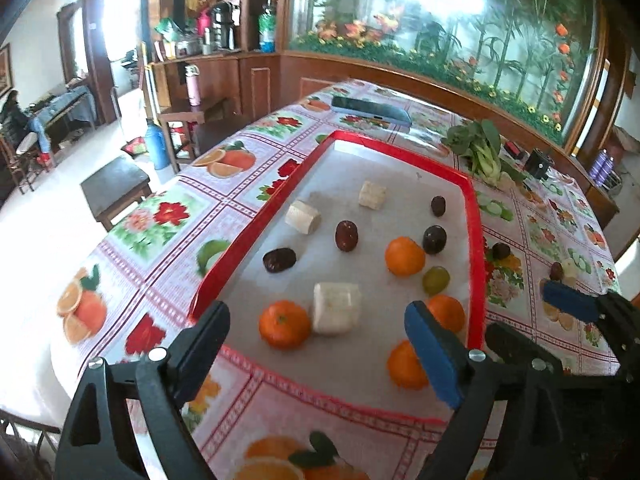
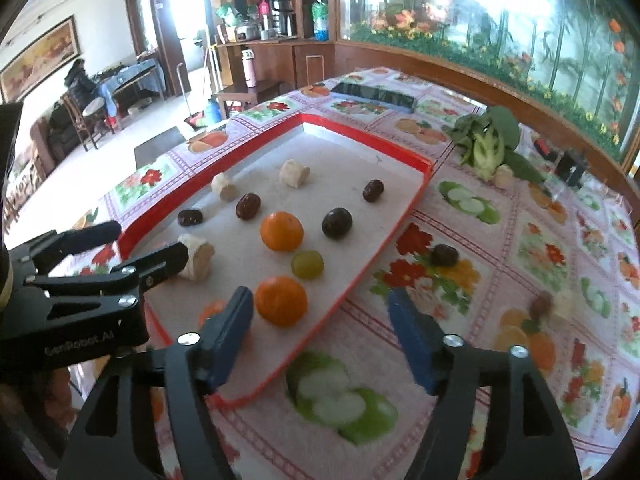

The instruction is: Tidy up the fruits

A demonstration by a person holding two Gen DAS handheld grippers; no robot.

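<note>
A red-rimmed tray (image 1: 256, 236) (image 2: 424, 180) holds several tangerines (image 1: 405, 256) (image 2: 281, 231), dark dates (image 1: 346, 235) (image 2: 248, 206), white banana chunks (image 1: 336, 307) (image 2: 295, 173), a dark grape (image 1: 434, 239) (image 2: 337, 222) and a green grape (image 1: 435, 280) (image 2: 307, 264). My left gripper (image 1: 320, 340) is open and empty over the tray's near end, seen at left in the right wrist view (image 2: 148, 242). My right gripper (image 2: 322, 336) is open and empty over the tray's right rim. A dark fruit (image 2: 444, 255) (image 1: 501, 251), a date (image 2: 541, 303) and a banana piece (image 2: 566, 303) lie on the tablecloth right of the tray.
A green leafy vegetable (image 1: 482, 148) (image 2: 490, 144) lies beyond the tray with a pale chunk (image 2: 504, 175) beside it. A phone (image 1: 370, 110) (image 2: 374, 94) lies at the far table end. A small black box (image 1: 538, 163) (image 2: 572, 168) stands at far right. A stool (image 1: 116, 188) stands left.
</note>
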